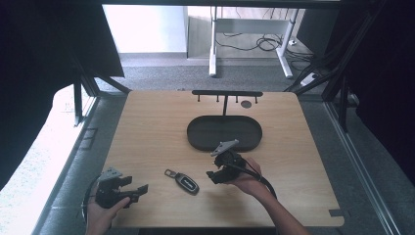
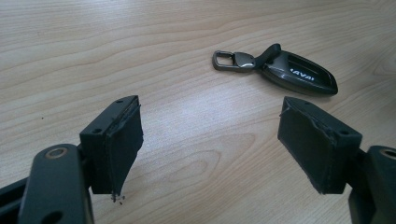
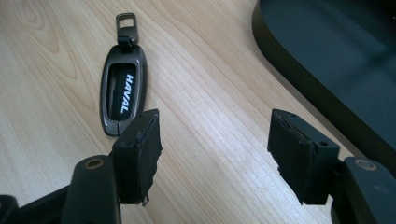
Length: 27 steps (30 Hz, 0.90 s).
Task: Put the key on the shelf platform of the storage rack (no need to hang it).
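A dark car key fob (image 1: 186,182) with a metal clip lies flat on the wooden table (image 1: 156,127), in front of the black oval tray (image 1: 200,138). My right gripper (image 1: 211,175) hovers just right of the fob, open, nothing between its jaws; in the right gripper view the fob (image 3: 123,93) lies beyond the left jaw and my right gripper (image 3: 215,156) points at bare wood. My left gripper (image 1: 139,190) rests at the table's near left corner, open and empty. In the left gripper view my left gripper (image 2: 210,149) faces the fob (image 2: 292,72), which lies farther off, upper right.
A black key rack (image 1: 226,93) with small hooks stands behind the tray. The tray's rim (image 3: 299,79) runs along the right of the right gripper view. Table edges drop to grey floor on both sides; desk legs and cables lie beyond.
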Tool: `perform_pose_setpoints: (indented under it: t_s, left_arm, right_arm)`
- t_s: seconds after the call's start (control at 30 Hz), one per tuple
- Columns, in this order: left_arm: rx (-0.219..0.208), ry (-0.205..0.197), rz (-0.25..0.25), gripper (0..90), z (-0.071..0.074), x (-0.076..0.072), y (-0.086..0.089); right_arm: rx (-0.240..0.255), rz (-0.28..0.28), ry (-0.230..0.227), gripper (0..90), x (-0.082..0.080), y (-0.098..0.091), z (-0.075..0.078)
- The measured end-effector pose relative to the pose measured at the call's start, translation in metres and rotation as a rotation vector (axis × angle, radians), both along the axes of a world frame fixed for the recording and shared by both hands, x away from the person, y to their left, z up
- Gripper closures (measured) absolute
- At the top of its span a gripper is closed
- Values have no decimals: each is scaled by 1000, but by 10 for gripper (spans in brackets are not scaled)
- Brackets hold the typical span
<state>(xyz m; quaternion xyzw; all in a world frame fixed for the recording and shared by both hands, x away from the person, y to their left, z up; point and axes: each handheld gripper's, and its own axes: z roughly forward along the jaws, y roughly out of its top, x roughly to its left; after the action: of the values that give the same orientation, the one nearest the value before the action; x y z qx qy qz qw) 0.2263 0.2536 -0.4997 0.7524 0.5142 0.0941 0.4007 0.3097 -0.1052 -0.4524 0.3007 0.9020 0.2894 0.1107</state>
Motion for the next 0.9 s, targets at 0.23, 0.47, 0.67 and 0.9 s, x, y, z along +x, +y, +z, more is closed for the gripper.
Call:
perform_pose_setpoints:
  t_s: [0.23, 0.47, 0.67, 0.9]
  left_arm:
    - [0, 2, -1, 223, 0, 0, 1]
    - [0, 4, -3, 223, 0, 0, 0]
    - [-1, 2, 3, 223, 0, 0, 1]
    - [-2, 0, 0, 223, 0, 0, 0]
  right_arm:
    - [-10, 21, 3, 351, 0, 10, 0]
    - [-7, 43, 13, 358, 1, 23, 0]
    - [-5, 63, 16, 356, 2, 32, -1]
    - [-11, 84, 8, 354, 2, 43, 2]
